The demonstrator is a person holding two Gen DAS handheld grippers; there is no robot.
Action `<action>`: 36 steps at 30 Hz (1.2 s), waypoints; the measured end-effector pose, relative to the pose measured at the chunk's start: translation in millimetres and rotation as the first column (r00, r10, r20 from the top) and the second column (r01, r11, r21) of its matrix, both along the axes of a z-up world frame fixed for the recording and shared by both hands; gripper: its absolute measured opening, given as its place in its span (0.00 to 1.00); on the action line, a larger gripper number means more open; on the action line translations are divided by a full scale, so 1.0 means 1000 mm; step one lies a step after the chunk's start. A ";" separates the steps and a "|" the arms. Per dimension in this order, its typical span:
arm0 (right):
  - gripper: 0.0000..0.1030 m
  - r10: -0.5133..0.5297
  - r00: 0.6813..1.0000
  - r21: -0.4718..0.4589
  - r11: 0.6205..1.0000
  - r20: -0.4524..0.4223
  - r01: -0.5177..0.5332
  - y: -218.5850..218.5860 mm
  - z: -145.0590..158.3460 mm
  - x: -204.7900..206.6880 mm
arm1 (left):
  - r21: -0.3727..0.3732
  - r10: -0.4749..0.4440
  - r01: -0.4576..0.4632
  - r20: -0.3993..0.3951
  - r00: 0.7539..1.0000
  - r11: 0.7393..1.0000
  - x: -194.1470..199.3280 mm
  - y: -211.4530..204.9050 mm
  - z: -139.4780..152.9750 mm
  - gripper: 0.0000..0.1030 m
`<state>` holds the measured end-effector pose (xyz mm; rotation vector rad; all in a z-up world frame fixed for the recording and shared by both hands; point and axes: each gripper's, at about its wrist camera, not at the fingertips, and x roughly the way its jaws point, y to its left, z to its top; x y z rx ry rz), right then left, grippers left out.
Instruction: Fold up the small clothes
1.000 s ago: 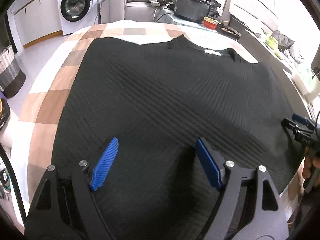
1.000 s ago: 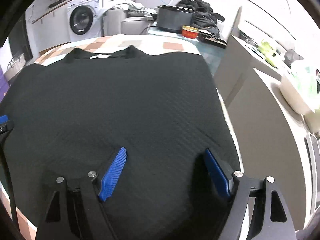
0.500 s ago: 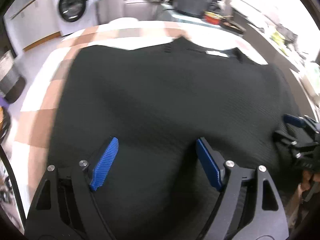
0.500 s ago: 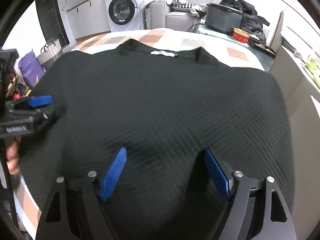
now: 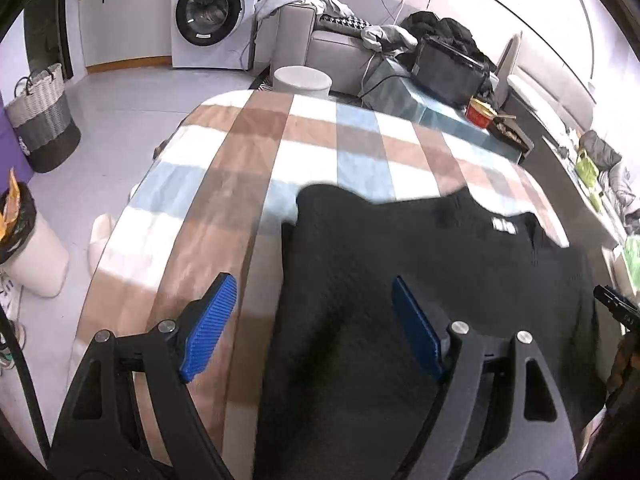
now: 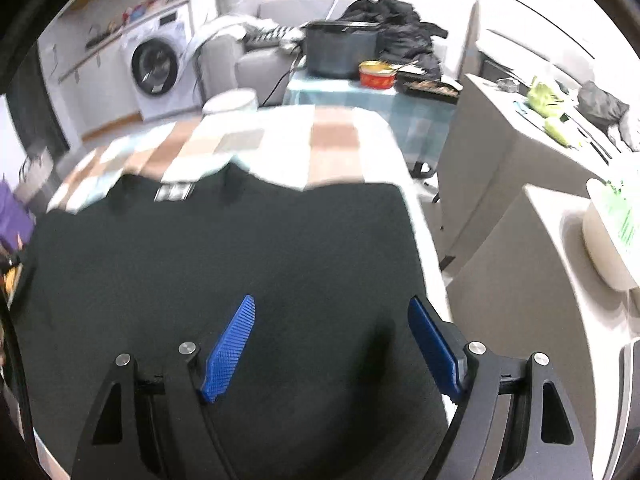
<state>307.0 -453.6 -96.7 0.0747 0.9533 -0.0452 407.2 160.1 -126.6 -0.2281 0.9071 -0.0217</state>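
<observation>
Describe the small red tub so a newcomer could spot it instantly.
Behind the checked table stands a lower side table with a pale blue cloth. The round red tub sits on it, right of the big black box; nothing else there is red.

Left gripper [image 5: 312, 328]: jaws spread wide, blue ribbed pads facing each other across an open gap with nothing between them; its left finger [image 5: 208, 328] hangs over the checked tablecloth [image 5: 248, 184] near the table's left edge, its right finger [image 5: 416, 332] over the black sweater [image 5: 440, 280]. Right gripper [image 6: 332, 340]: jaws likewise parted and gripping nothing, the left pad [image 6: 230, 346] over the sweater [image 6: 240, 248], the right pad [image 6: 434, 350] at the garment's right border near the table's right edge. In the left wrist view the tip of the right gripper [image 5: 616, 308] enters at the right margin, with part of the person's hand [image 5: 624, 364] below it. Both views are slightly blurred.
</observation>
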 end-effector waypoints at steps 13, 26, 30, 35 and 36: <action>0.78 -0.118 0.991 0.299 0.945 -0.064 0.132 -0.074 -0.031 0.069 | -0.089 -0.041 0.040 -0.016 0.999 0.995 0.042 -0.003 -0.020 0.05; 0.05 -0.075 0.988 0.399 0.917 0.139 0.013 -0.075 -0.008 0.052 | -0.151 -0.024 0.041 0.113 0.993 0.988 0.029 0.009 0.007 0.03; 0.04 -0.107 0.967 0.435 0.900 0.229 -0.004 -0.082 0.010 0.043 | -0.175 -0.007 0.036 0.159 0.987 0.984 0.026 0.012 0.017 0.03; 0.04 -0.154 0.947 0.423 0.906 0.281 0.022 -0.085 0.026 0.048 | -0.162 0.031 -0.001 0.182 0.983 0.987 0.037 0.013 0.024 0.03; 0.04 -0.161 0.947 0.411 0.911 0.279 0.034 -0.084 0.026 0.052 | -0.155 0.035 -0.008 0.172 0.984 0.988 0.041 0.012 0.022 0.03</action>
